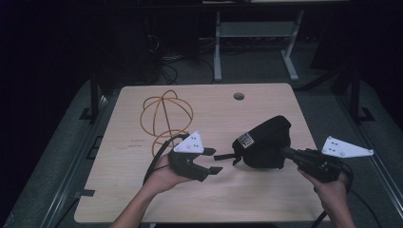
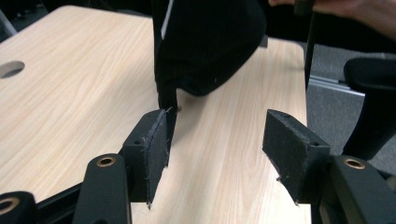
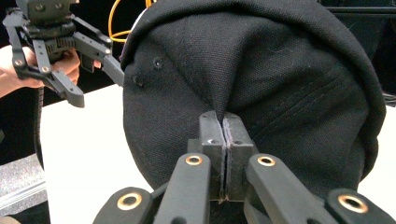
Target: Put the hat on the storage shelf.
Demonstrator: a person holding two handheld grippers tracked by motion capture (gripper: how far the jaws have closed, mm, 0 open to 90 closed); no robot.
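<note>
A black cap [image 1: 266, 142] hangs just above the wooden table [image 1: 133, 190], right of the middle. My right gripper [image 1: 286, 151] is shut on a fold of its crown fabric, and in the right gripper view the jaws [image 3: 225, 126] pinch the cap [image 3: 280, 70] tightly. The cap's back strap [image 1: 225, 156] sticks out to the left. My left gripper [image 1: 216, 160] is open right beside it. In the left gripper view the strap [image 2: 167, 100] hangs from the cap [image 2: 205, 46] against the tip of the left pad [image 2: 156, 144], and the gap between the pads holds nothing else.
A coil of yellow cable [image 1: 164, 116] lies at the back left of the table. A round hole [image 1: 239, 96] sits near the far edge. A grey metal frame [image 1: 218, 47] stands on the floor beyond, and a dark chair [image 2: 373, 107] stands off the table's right side.
</note>
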